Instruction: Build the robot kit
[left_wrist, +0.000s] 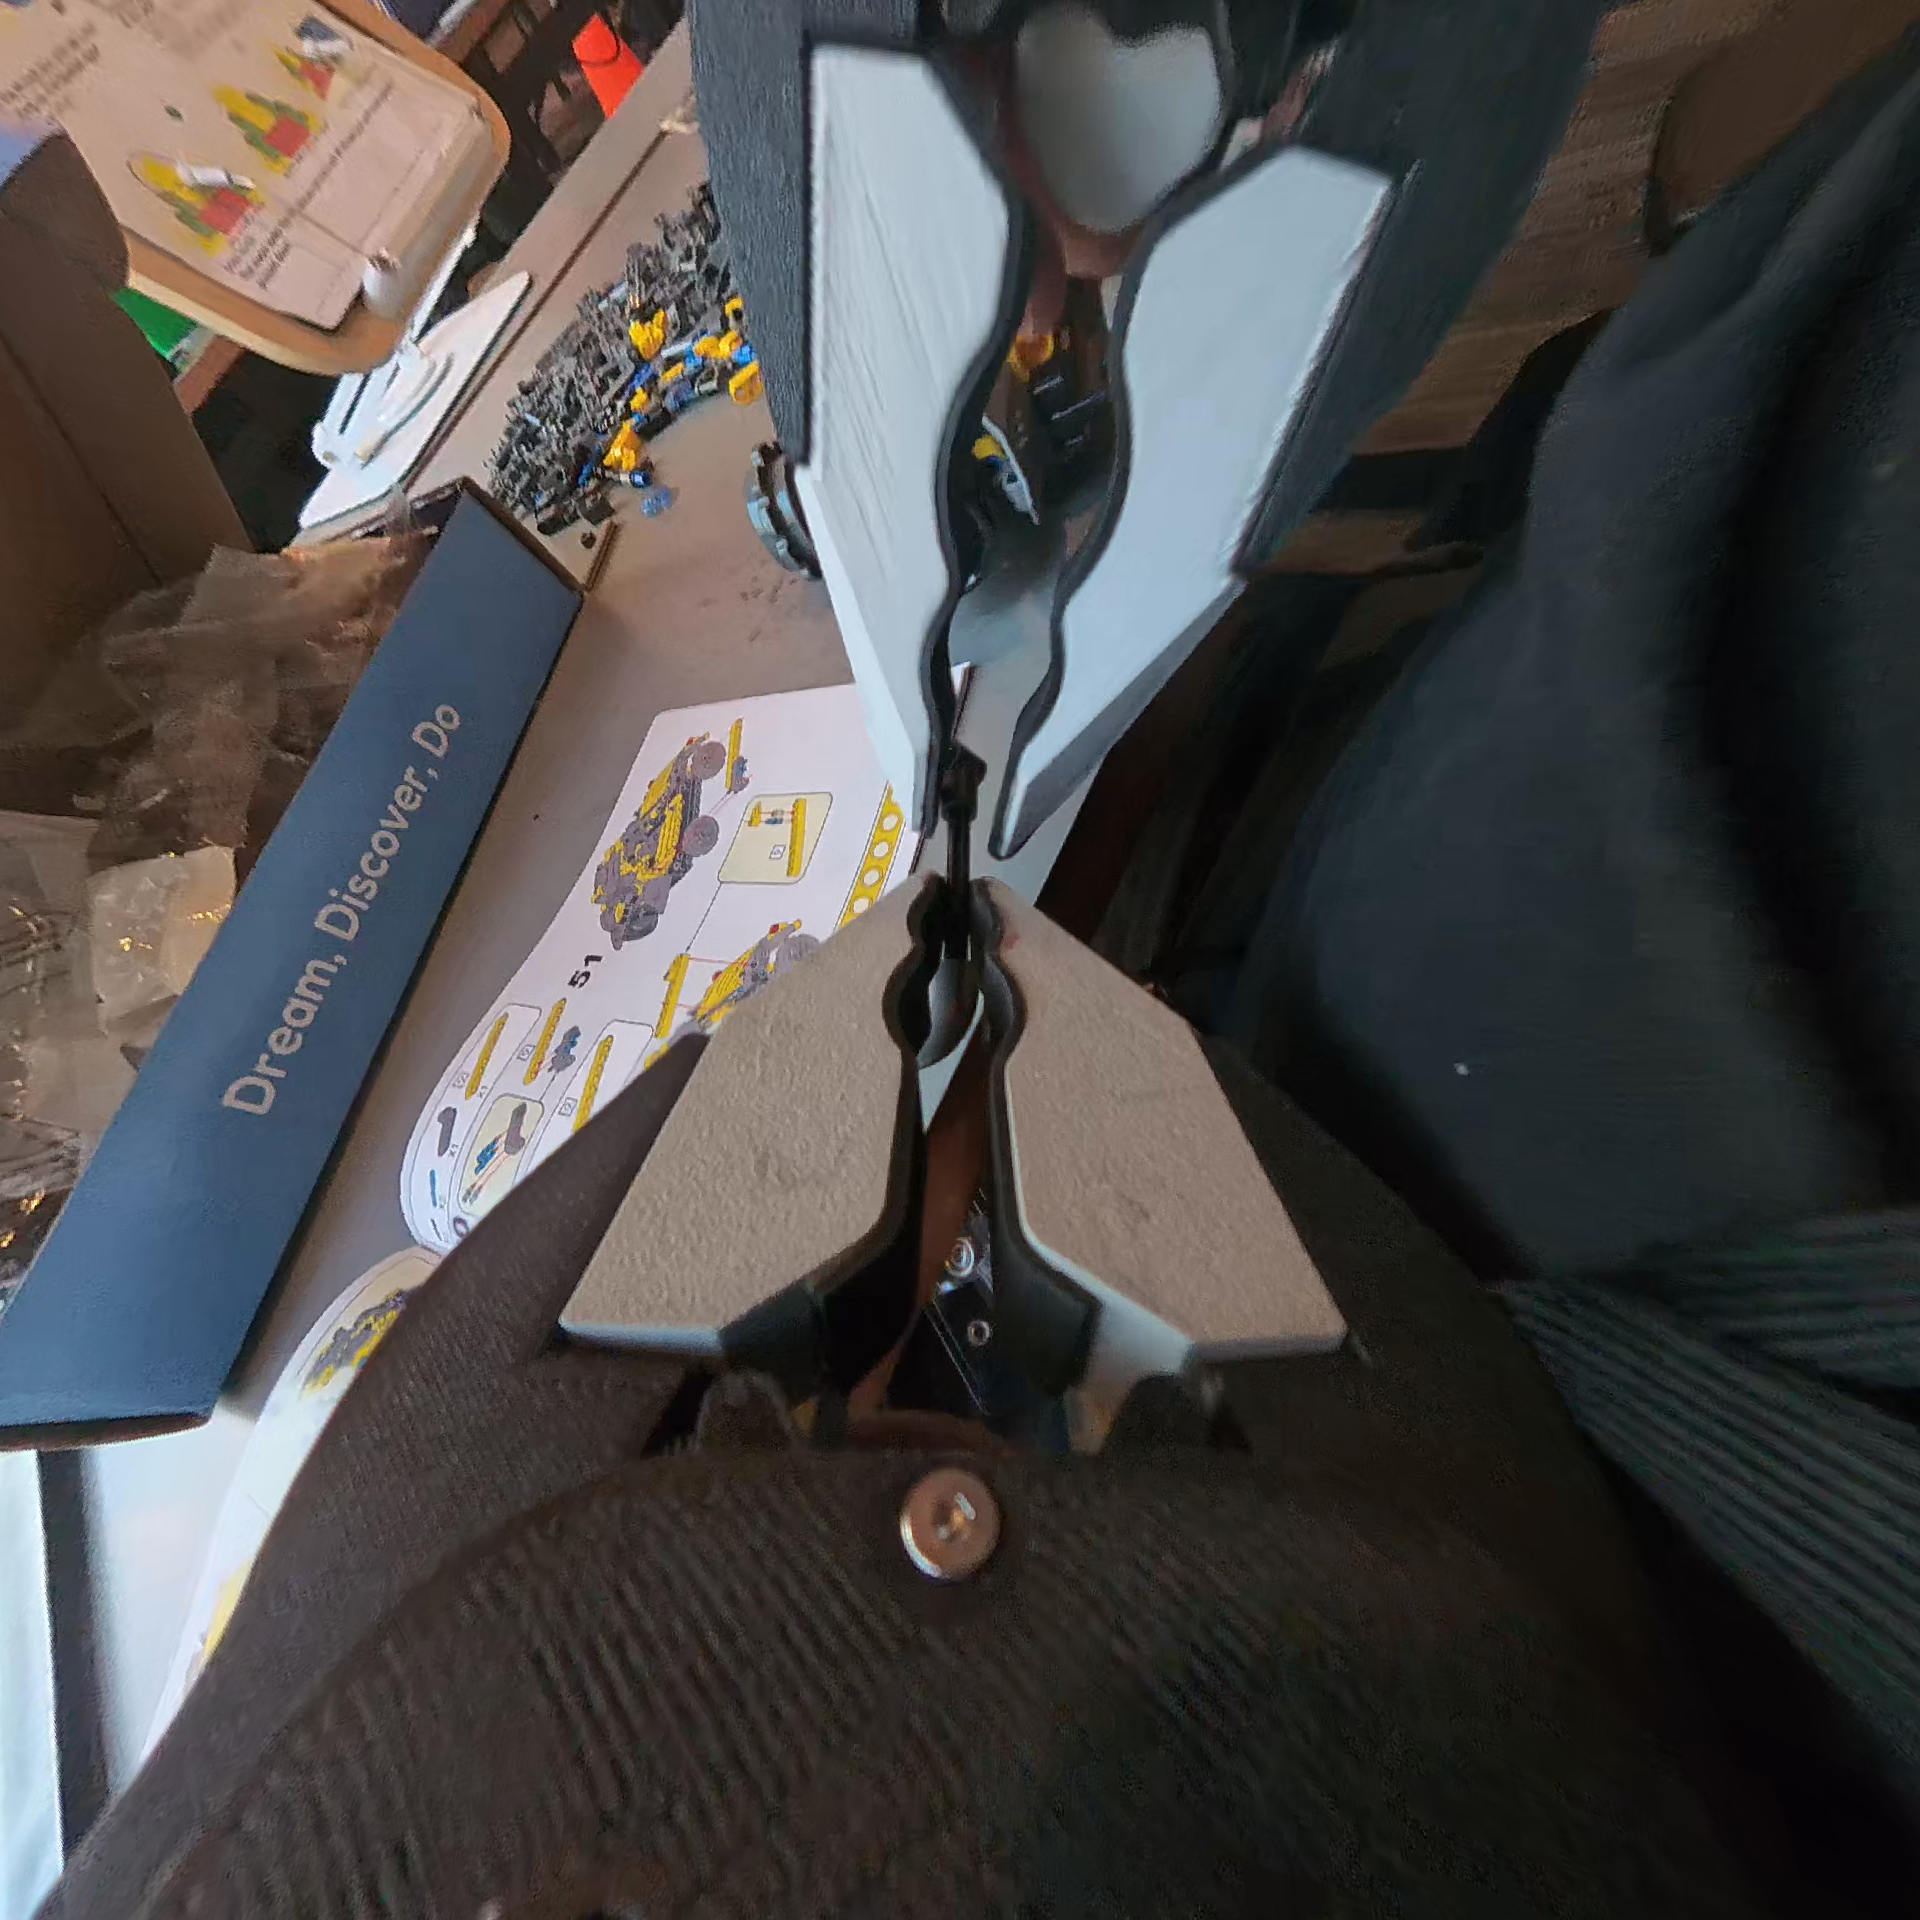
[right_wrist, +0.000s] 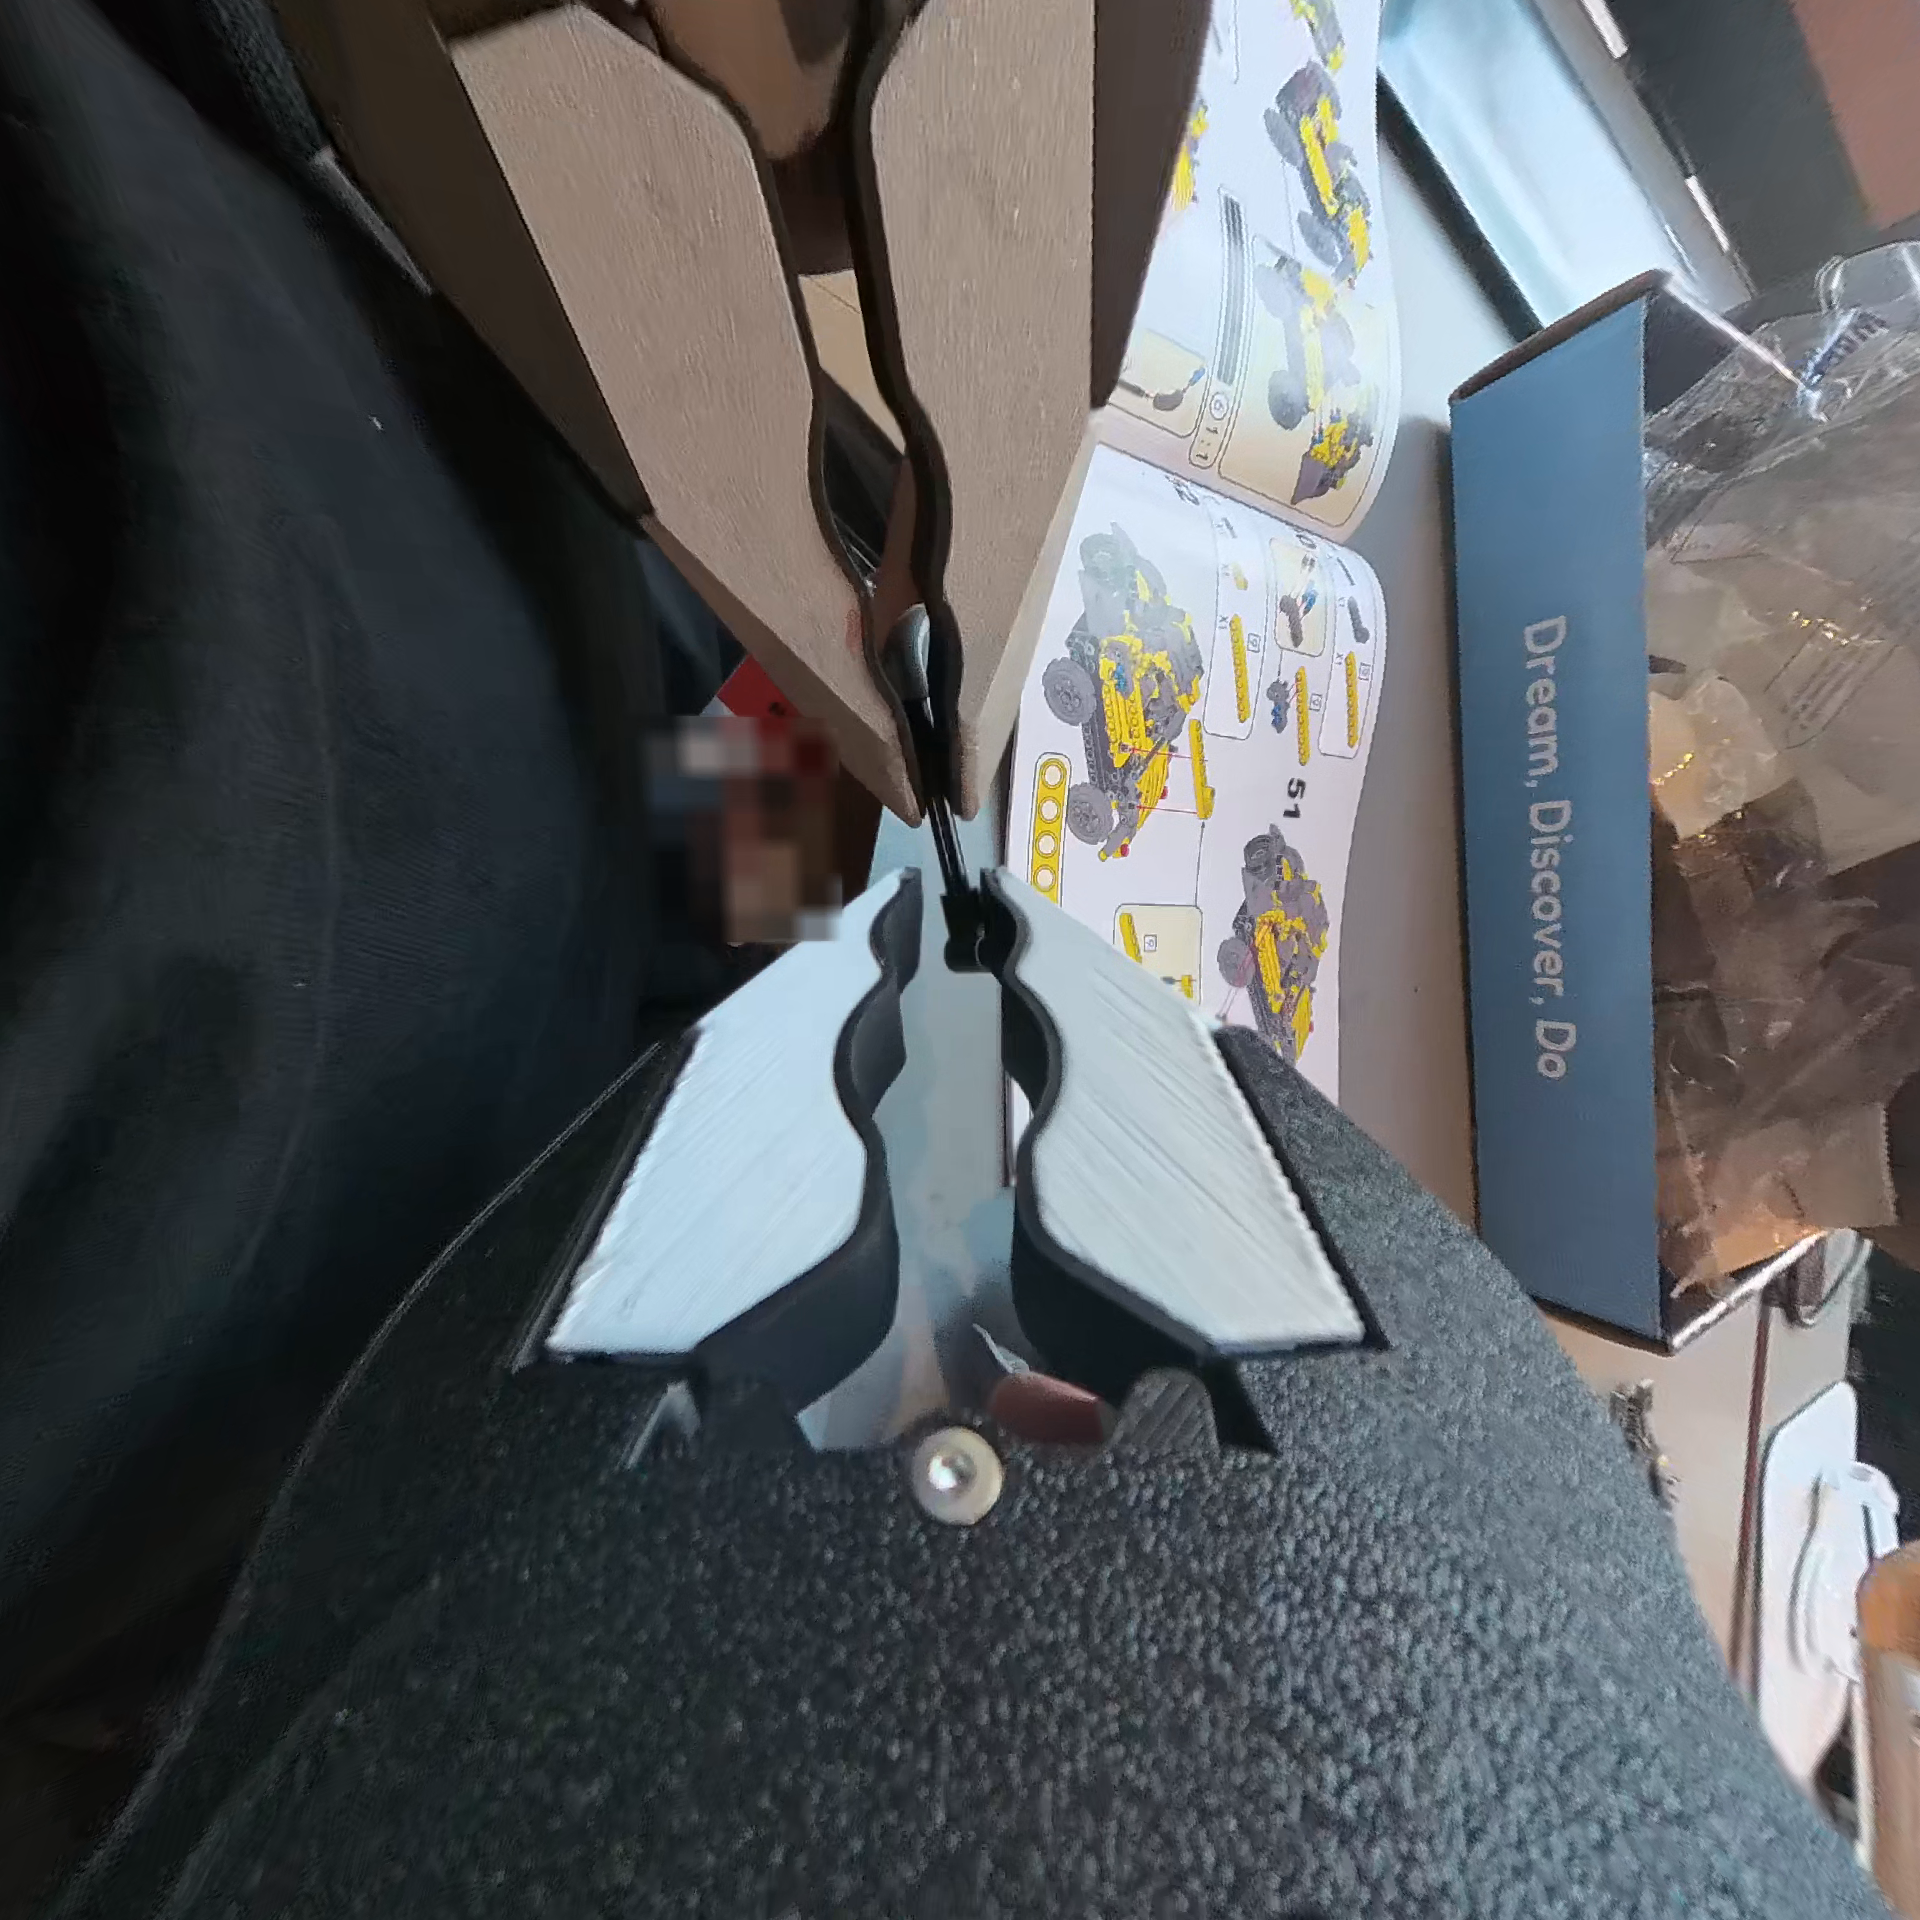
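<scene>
My left gripper (left_wrist: 954, 896), with tan fingers, is shut on one end of a thin black toy-brick rod (left_wrist: 958, 831) held in the air above the table edge. My right gripper (left_wrist: 971, 821), with white fingers, comes in from the top tip to tip and is closed on the rod's other end. In the right wrist view my right gripper (right_wrist: 954, 896) pinches the rod's thicker black end (right_wrist: 961, 930). The left gripper (right_wrist: 940, 805) holds the rod from above, with a grey rounded part (right_wrist: 914, 649) between its fingers.
An open building-instruction booklet (left_wrist: 665, 883) (right_wrist: 1174, 727) lies on the grey table (left_wrist: 675, 603). A dark blue box (left_wrist: 312, 935) (right_wrist: 1548, 831) with plastic bags (right_wrist: 1787, 623) stands beside it. A pile of grey, yellow and blue bricks (left_wrist: 623, 395) lies farther off. A person's dark clothing (left_wrist: 1558, 727) is close by. Only a small space, under 4 cm, lies between the two pairs of fingers.
</scene>
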